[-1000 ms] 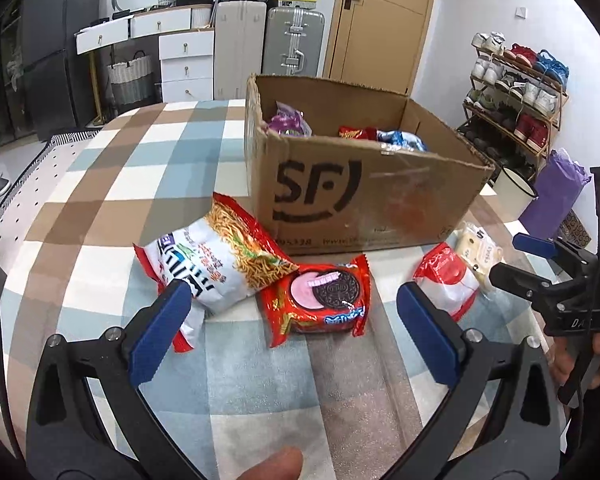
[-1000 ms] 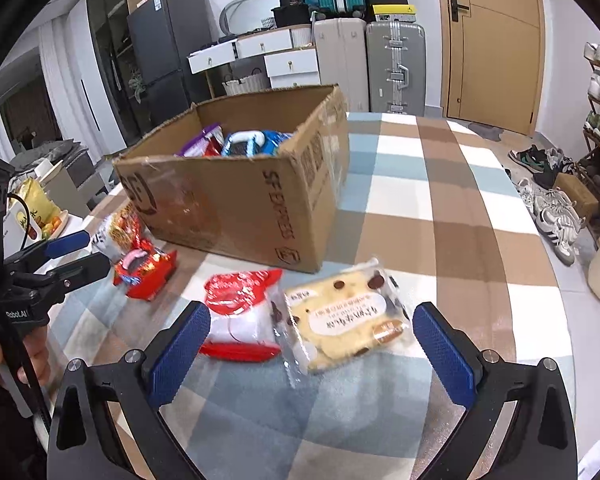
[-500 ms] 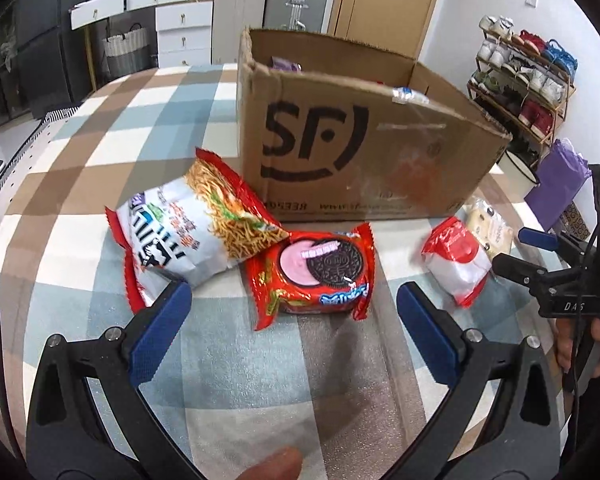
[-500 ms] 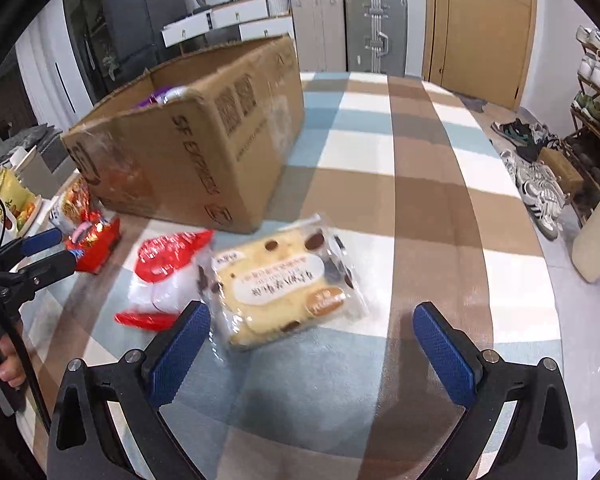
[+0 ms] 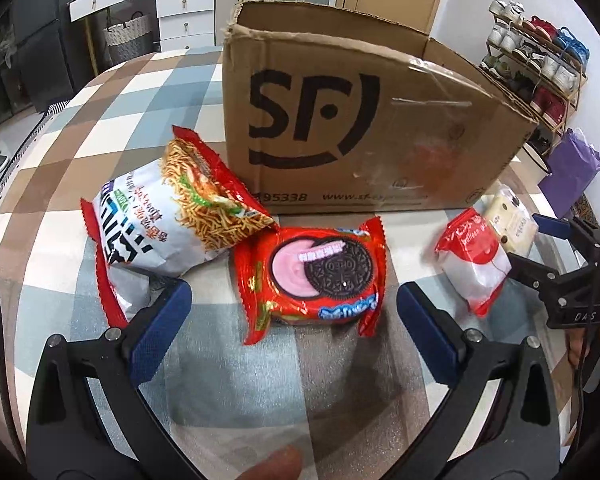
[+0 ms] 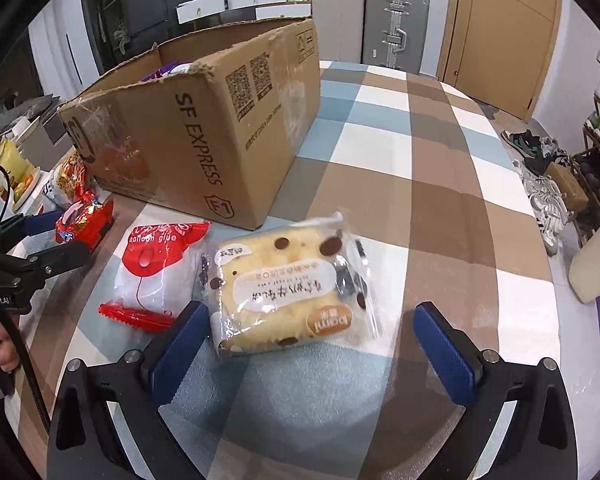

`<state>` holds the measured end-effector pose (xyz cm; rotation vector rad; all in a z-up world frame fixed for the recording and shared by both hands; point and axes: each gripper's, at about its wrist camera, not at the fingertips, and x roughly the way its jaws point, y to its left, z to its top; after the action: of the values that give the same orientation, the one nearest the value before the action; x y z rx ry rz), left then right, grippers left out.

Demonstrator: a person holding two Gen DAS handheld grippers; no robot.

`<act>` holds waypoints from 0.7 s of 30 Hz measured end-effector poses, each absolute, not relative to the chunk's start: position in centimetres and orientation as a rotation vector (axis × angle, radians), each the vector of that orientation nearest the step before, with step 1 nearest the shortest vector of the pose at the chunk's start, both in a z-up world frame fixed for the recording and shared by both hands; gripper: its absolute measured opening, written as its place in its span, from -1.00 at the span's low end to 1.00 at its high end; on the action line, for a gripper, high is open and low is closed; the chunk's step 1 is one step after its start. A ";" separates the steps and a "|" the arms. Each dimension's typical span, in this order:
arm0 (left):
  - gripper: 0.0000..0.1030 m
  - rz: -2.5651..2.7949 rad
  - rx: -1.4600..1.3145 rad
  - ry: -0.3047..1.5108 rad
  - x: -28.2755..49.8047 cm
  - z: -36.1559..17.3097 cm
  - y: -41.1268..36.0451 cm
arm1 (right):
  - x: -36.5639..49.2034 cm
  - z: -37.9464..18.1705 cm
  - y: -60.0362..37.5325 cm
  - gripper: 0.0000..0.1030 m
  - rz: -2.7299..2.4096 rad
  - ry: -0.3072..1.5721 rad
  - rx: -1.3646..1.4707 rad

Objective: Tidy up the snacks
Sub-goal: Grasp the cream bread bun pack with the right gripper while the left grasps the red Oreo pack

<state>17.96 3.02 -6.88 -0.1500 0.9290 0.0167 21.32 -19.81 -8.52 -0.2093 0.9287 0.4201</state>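
glossy foil oreo pack (image 5: 312,276); matt cardboard box (image 5: 364,120); clear-plastic cake wrap (image 6: 288,292)

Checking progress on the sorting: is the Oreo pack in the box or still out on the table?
Out. The Oreo pack lies flat on the table, in front of the box, ahead of the open left claw.
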 end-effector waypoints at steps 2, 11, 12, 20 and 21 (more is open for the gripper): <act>0.98 0.028 -0.144 0.930 18.3 -7.0 3.0 | 21.5 -8.6 -19.6 0.99 0.418 0.927 -0.217; 0.97 0.060 -0.099 0.941 19.3 -7.5 2.3 | 21.5 -8.5 -19.2 0.70 0.425 0.903 -0.221; 0.96 0.060 -0.098 0.941 19.3 -7.5 2.2 | 21.3 -8.4 -19.2 0.61 0.425 0.899 -0.219; 0.40 0.047 -0.101 0.910 19.0 -7.4 2.8 | 20.0 -8.1 -19.6 0.22 0.411 0.882 -0.198; 0.23 0.039 -0.099 0.905 19.0 -7.4 2.9 | 19.7 -8.0 -19.7 0.22 0.413 0.881 -0.185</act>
<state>19.04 2.86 -7.39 -0.0993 0.9055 0.0390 19.71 -19.74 -8.03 -0.1854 0.8810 0.4126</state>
